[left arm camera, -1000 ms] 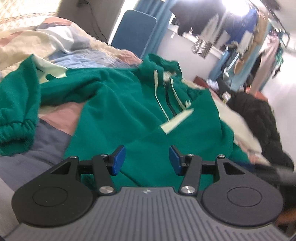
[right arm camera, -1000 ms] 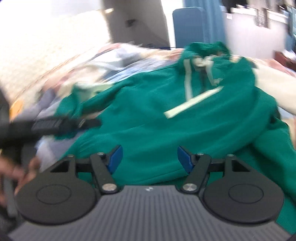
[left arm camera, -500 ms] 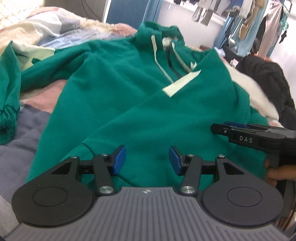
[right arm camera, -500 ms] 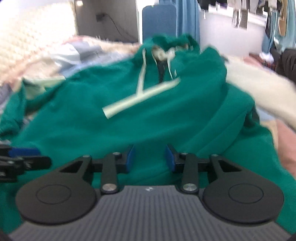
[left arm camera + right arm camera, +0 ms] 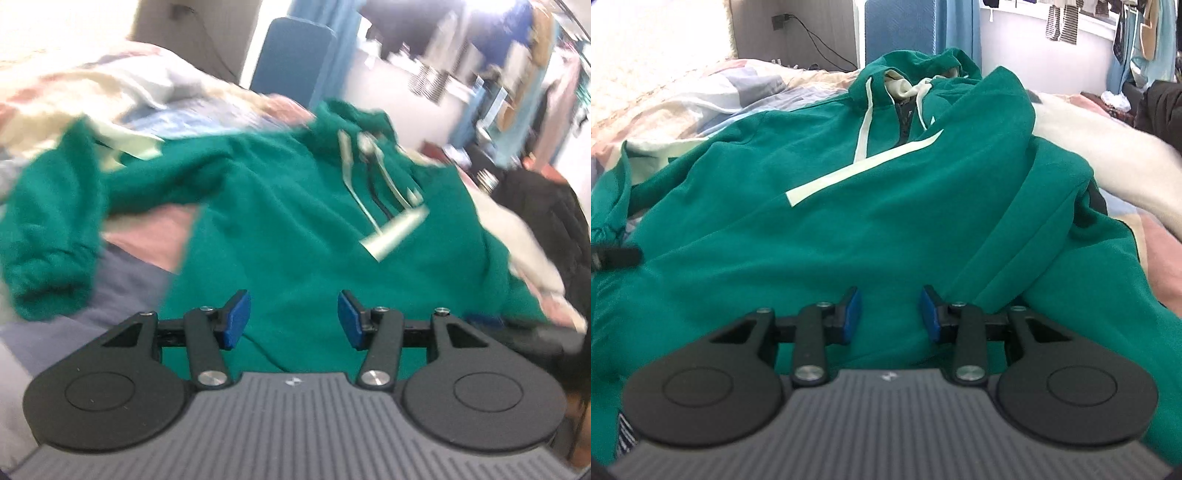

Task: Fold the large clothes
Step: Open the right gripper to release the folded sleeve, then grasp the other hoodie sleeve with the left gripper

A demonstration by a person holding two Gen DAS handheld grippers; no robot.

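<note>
Green hoodie (image 5: 886,206) – no legible txt – cream stripe (image 5: 864,168), drawstrings (image 5: 864,125).

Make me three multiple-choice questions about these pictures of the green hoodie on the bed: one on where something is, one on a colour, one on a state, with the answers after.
1. Where does the green hoodie lie?
A. on a bed cover
B. on a hanger
C. in a basket

2. What colour are the hoodie's drawstrings?
A. black
B. off-white
C. red

3. How does the right sleeve in the right wrist view lie?
A. hanging off the bed
B. rolled into a ball
C. folded in over the chest

Answers:
1. A, the patchwork cover shows around the hoodie on all sides.
2. B, both cords are pale against the green.
3. C, the sleeve runs across the front, its edge by the pale stripe.
</note>
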